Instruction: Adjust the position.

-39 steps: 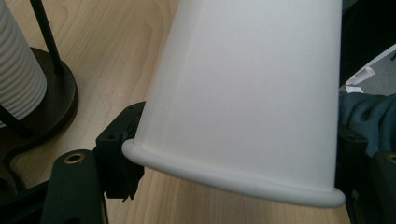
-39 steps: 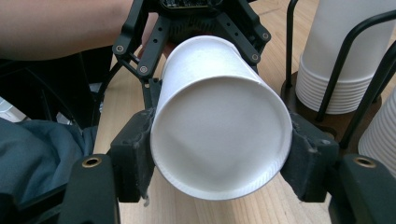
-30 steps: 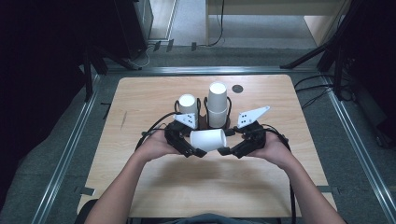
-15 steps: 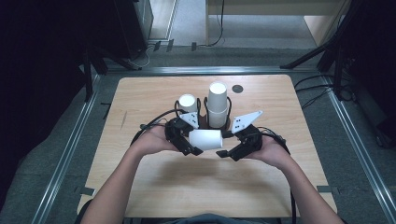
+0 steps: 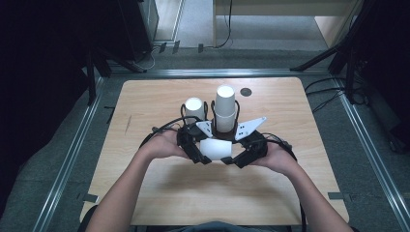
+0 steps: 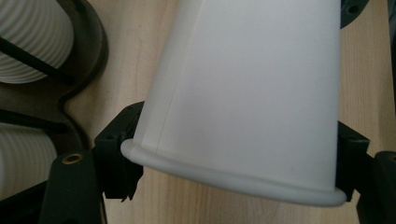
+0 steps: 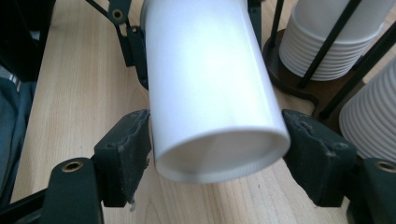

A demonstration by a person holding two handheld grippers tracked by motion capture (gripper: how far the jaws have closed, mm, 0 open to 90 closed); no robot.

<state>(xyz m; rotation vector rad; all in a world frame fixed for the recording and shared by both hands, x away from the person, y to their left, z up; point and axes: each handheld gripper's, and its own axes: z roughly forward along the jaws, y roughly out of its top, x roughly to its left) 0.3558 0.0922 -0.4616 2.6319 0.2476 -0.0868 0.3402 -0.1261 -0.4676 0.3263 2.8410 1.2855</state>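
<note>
A white paper cup (image 5: 216,148) lies sideways in the air over the middle of the table, held at both ends. My left gripper (image 5: 202,151) is shut on its rolled rim end; in the left gripper view the cup (image 6: 243,93) sits between the black pads (image 6: 116,158) of that gripper (image 6: 233,154). My right gripper (image 5: 233,155) is shut on the base end, and in the right gripper view the round bottom of the cup (image 7: 212,102) faces the camera between the jaws of that gripper (image 7: 217,154).
Just beyond the hands a black wire holder (image 7: 286,77) carries two stacks of white cups, a short one (image 5: 194,107) on the left and a taller one (image 5: 225,108) on the right. A dark round spot (image 5: 246,92) marks the wooden table (image 5: 159,101) farther back.
Both hands and the cup have drifted slightly toward the near edge of the table. Both grippers still hold the cup.
</note>
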